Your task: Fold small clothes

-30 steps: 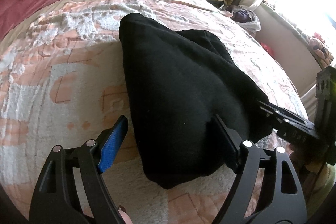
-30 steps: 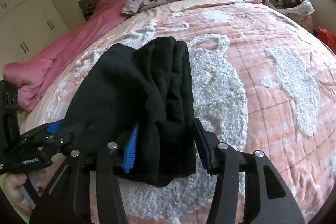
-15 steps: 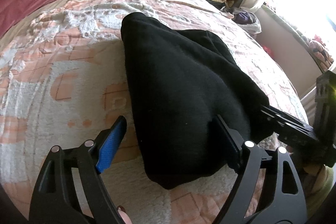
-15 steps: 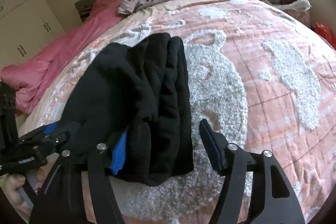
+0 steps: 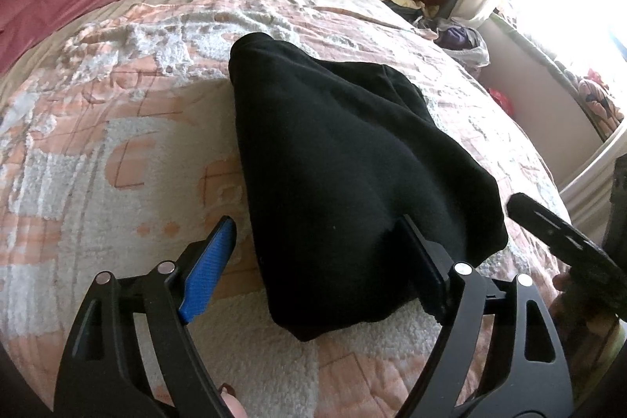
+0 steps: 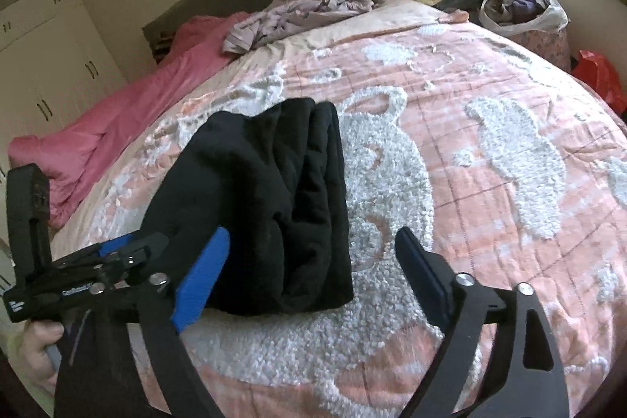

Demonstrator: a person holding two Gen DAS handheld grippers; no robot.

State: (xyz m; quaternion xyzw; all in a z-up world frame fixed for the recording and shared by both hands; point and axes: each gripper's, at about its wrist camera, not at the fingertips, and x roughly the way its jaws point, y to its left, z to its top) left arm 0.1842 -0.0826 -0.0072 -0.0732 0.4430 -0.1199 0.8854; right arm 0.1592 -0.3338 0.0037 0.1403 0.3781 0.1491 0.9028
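The black garment [image 5: 345, 163] is lying folded into a thick bundle on the bed [image 5: 117, 143], on the pink and white bedspread, with its long axis running away from both tools toward the headboard. In the right wrist view its stacked folded edges [image 6: 313, 183] are facing right, and the near short end is sitting just in front of the fingers.

The left tool [image 5: 313, 261] is standing spread wide. Its blue pad [image 5: 207, 273] is apart from the cloth on the left side, while the dark finger [image 5: 423, 269] is at the right part of the bundle's near end; I cannot tell if it is touching the cloth. So this tool is straddling the near end without pinching it.

The right tool [image 6: 309, 277] is opening its jaws. The near corner of the garment is between them, close to the blue pad [image 6: 200, 281], but the other finger [image 6: 423, 281] is well apart from it, so nothing is gripped.

Both tools are at the same short end, the left one more centered on it. I judge that this fold is finished and the next move depends on this end: either hand can take it, the left being better placed. Unfolded clothes [image 6: 298, 14] are waiting far away near the headboard.
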